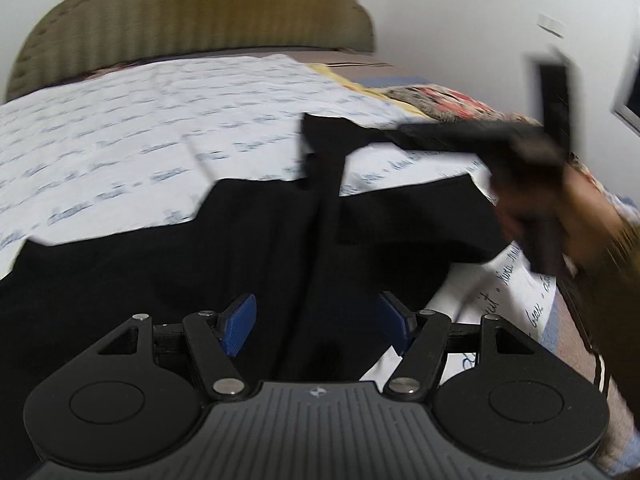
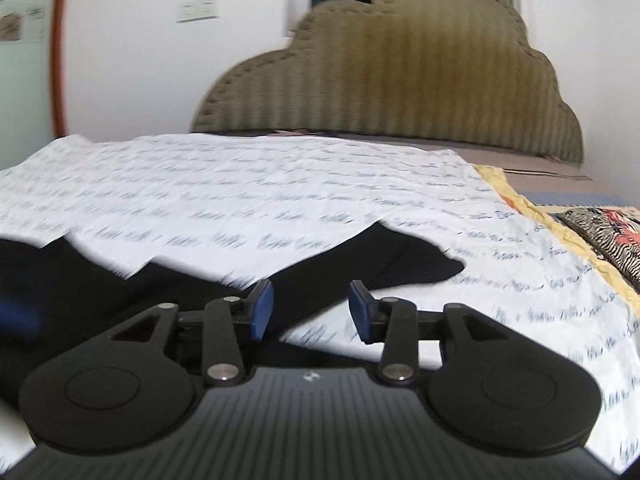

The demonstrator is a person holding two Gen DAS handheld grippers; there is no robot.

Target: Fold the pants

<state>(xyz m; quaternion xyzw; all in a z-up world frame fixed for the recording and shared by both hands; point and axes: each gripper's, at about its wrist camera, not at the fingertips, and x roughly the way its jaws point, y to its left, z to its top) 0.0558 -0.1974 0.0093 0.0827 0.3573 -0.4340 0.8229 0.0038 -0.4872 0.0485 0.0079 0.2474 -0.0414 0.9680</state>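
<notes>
Black pants [image 1: 200, 272] lie spread on a white bed sheet with blue script [image 1: 140, 120]. My left gripper [image 1: 316, 320] hovers over them, jaws open, with no cloth pinched between its blue pads [image 1: 240, 324]. At the right, a person's hand [image 1: 580, 208] holds the other gripper, which is blurred. A flap of the black cloth [image 1: 320, 148] stands up off the bed near its tip. In the right wrist view the right gripper [image 2: 311, 310] is open above the pants [image 2: 100, 288] and the sheet [image 2: 240, 184], with nothing in its jaws.
An olive padded headboard [image 2: 400, 80] stands at the far end of the bed against a white wall. A patterned red and black blanket [image 2: 612, 236] with a yellow edge lies along the bed's right side. The wall has a switch plate [image 2: 200, 10].
</notes>
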